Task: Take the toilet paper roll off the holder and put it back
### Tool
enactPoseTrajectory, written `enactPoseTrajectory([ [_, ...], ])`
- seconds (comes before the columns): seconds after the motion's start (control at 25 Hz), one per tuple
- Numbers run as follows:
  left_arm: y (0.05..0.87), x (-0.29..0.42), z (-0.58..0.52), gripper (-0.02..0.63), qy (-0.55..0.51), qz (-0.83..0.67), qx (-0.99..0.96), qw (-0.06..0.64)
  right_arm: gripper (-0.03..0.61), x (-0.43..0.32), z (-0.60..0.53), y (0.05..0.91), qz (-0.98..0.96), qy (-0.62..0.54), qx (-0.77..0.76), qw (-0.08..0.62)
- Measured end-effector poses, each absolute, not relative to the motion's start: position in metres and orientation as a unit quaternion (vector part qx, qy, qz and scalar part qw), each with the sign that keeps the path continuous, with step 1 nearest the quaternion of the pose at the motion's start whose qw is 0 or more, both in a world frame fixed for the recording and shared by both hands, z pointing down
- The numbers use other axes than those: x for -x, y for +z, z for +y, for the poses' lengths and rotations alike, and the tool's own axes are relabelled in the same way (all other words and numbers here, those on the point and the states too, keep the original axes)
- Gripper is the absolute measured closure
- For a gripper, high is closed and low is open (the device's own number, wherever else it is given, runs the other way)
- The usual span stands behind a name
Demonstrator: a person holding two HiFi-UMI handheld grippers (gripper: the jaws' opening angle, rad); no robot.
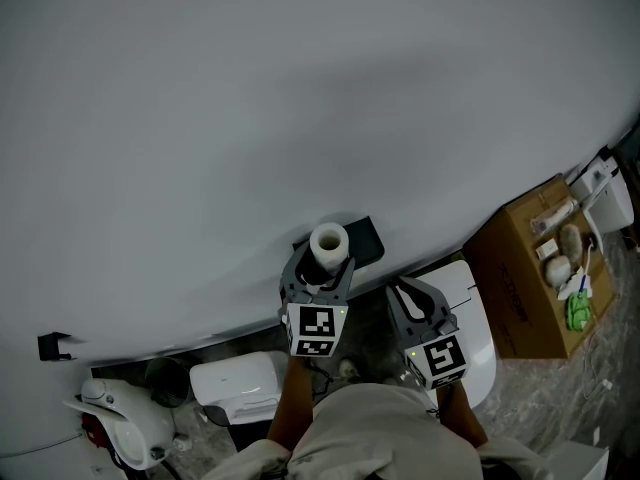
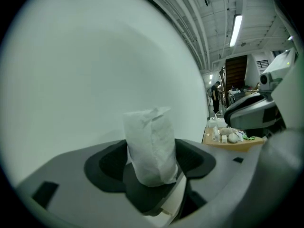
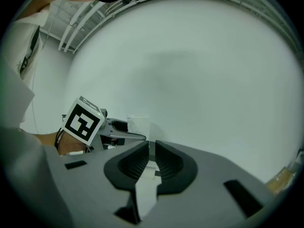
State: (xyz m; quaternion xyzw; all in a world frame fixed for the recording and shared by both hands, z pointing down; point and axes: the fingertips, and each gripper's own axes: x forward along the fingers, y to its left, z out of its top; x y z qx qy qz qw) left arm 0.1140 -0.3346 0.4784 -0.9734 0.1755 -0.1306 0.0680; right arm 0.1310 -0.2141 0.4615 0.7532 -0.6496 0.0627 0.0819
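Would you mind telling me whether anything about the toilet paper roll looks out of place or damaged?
The toilet paper roll looks crumpled: its outer sheet is wrinkled and its top edge uneven, between the jaws of the left gripper. It stands upright on the black holder; nothing else stands out.

The head camera looks steeply down from above the person, taking in the wall (image 1: 250,118) from some way off. The camera on the left hand-held gripper (image 1: 322,268) looks along its own jaws, very near the toilet paper roll (image 2: 151,146), with a cardboard box (image 2: 229,144) off to the right. The camera on the right hand-held gripper (image 1: 405,293) faces the same wall and catches the left one's marker cube (image 3: 83,120). All three views share the roll and the wall.
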Motion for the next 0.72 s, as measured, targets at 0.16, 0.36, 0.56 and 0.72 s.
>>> enactPoseTrajectory([
  [0.16,0.474,-0.112,-0.335,0.284,-0.122,0.179,0.974,0.066,0.540,-0.131,-0.211,0.462,-0.648,0.060,-0.754,0.084],
  [0.36,0.470,-0.108,-0.333,0.281,-0.116,0.185,0.974,0.066,0.541,-0.129,-0.209,0.457,-0.650,0.059,-0.753,0.086],
  [0.56,0.454,-0.098,-0.331,0.282,-0.096,0.198,0.973,0.074,0.541,-0.127,-0.205,0.456,-0.653,0.057,-0.750,0.084],
  [0.72,0.432,-0.081,-0.321,0.284,-0.062,0.202,0.973,0.089,0.541,-0.122,-0.203,0.453,-0.661,0.050,-0.744,0.080],
])
